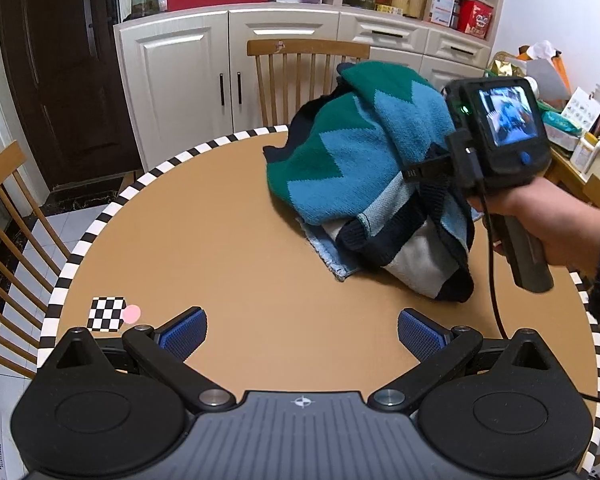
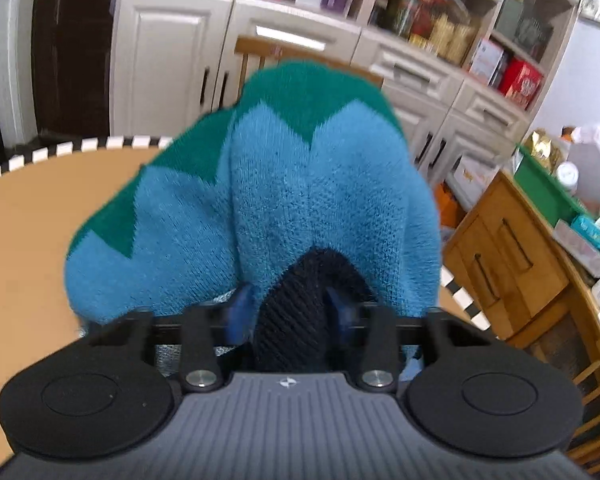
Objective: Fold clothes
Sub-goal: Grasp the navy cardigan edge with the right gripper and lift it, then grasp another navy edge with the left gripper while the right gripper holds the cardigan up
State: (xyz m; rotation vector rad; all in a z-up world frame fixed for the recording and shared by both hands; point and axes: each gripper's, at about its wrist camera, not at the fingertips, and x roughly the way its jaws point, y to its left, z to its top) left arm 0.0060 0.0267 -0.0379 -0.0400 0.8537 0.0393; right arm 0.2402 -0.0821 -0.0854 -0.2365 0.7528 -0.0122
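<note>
Left wrist view shows the left gripper (image 1: 302,334), its ribbed blue pads spread wide over the round tan table (image 1: 220,240), and a chunky green-and-blue zigzag knit sweater (image 1: 340,168) heaped there. Only the right wrist view shows the right gripper (image 2: 288,314) clamping the sweater's navy ribbed hem (image 2: 296,320).

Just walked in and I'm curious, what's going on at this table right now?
A person is folding clothes with a handheld gripper in each hand. The right gripper has its jaws shut on the dark navy ribbed edge of a green-and-blue zigzag knit sweater, lifting part of it above the round tan table. A light blue denim piece lies underneath the sweater. The left gripper hangs open over bare table, holding nothing.
</note>
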